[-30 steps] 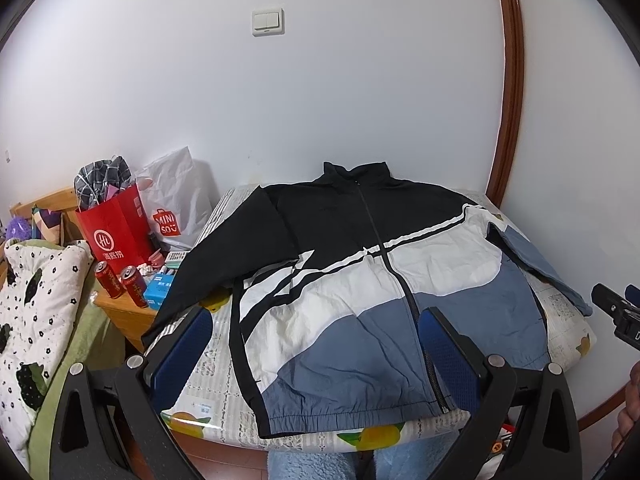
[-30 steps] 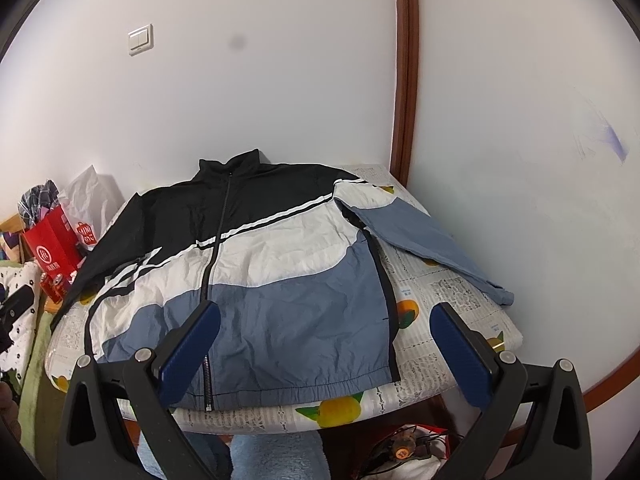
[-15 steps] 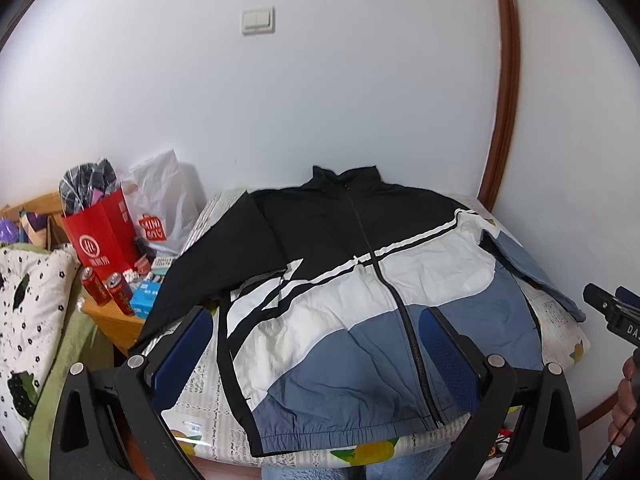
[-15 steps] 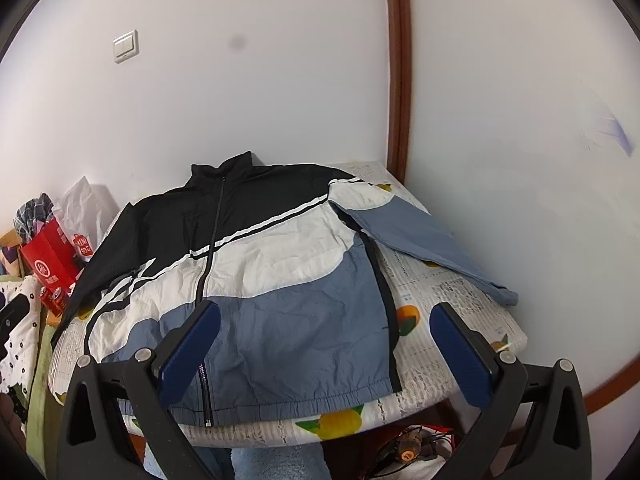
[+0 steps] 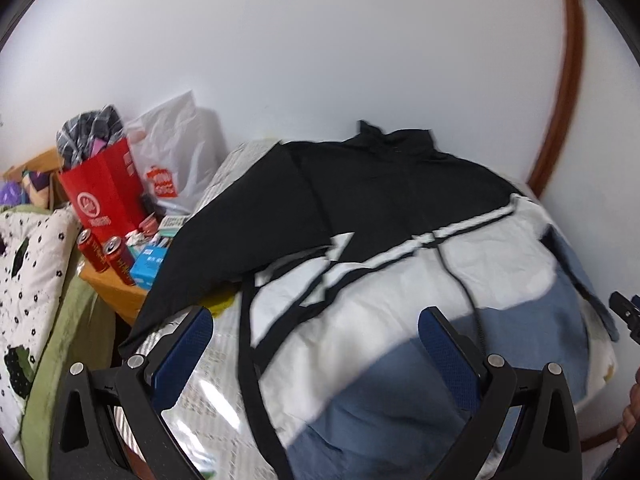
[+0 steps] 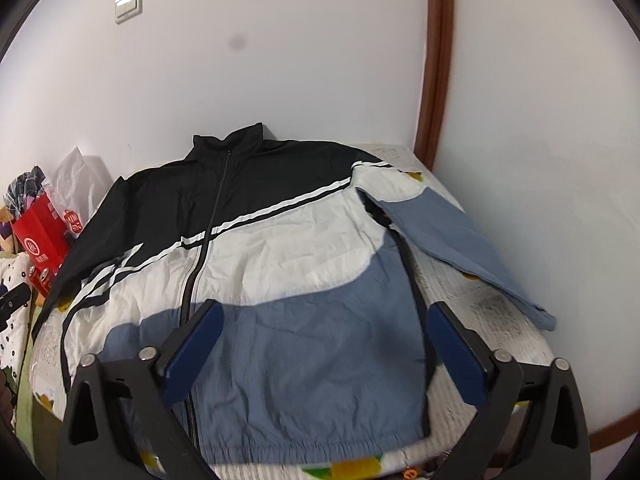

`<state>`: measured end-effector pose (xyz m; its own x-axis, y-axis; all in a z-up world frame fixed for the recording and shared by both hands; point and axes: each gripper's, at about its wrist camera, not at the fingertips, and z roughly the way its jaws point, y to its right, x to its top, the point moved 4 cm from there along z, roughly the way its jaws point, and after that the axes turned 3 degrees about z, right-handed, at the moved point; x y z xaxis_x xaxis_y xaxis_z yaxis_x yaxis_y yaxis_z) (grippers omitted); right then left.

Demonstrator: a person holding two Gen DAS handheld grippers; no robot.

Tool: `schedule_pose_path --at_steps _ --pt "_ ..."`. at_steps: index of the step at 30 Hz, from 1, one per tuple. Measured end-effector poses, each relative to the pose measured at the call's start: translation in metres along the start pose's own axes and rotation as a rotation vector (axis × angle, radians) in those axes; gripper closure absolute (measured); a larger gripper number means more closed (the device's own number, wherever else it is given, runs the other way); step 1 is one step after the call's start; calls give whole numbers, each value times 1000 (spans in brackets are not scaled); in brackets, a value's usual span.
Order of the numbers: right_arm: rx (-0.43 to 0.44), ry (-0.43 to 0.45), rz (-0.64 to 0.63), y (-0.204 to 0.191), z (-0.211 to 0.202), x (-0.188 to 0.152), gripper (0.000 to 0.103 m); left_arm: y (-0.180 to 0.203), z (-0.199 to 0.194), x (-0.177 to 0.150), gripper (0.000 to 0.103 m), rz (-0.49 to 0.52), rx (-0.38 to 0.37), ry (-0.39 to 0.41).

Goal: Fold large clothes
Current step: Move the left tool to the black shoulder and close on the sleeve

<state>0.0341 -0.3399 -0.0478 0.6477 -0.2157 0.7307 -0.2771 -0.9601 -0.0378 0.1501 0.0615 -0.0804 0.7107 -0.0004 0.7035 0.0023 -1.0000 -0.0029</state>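
A black, white and blue zip jacket (image 6: 280, 264) lies flat, front up, on a table, collar toward the wall. Its blue right sleeve (image 6: 460, 248) slants out toward the table's right edge. Its black left sleeve (image 5: 224, 252) hangs over the left edge. My left gripper (image 5: 316, 352) is open and empty above the jacket's lower left part. My right gripper (image 6: 324, 344) is open and empty above the blue lower front. The right gripper's tip also shows in the left wrist view (image 5: 624, 312).
The table has a fruit-print cover (image 6: 492, 320) and stands against white walls with a brown door frame (image 6: 436, 60). To the left stand a red bag (image 5: 104, 188), a white plastic bag (image 5: 176, 160), red cans (image 5: 108, 256) on a wooden stand, and a dotted blanket (image 5: 28, 272).
Both grippers have moved forward and lower toward the jacket, which now looks larger. The left view has swung to the left. Both stay open.
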Motion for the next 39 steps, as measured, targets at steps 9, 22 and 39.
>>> schedule_pose_path --at_steps 9,22,39 --pt "46 -78 -31 -44 80 3 7 -66 74 -13 2 -85 68 -112" --pt "60 -173 -98 -97 149 -9 7 -130 148 -36 15 -132 134 -212" --pt "37 -193 -121 -104 160 -12 7 -141 155 -25 89 -81 182 -151"
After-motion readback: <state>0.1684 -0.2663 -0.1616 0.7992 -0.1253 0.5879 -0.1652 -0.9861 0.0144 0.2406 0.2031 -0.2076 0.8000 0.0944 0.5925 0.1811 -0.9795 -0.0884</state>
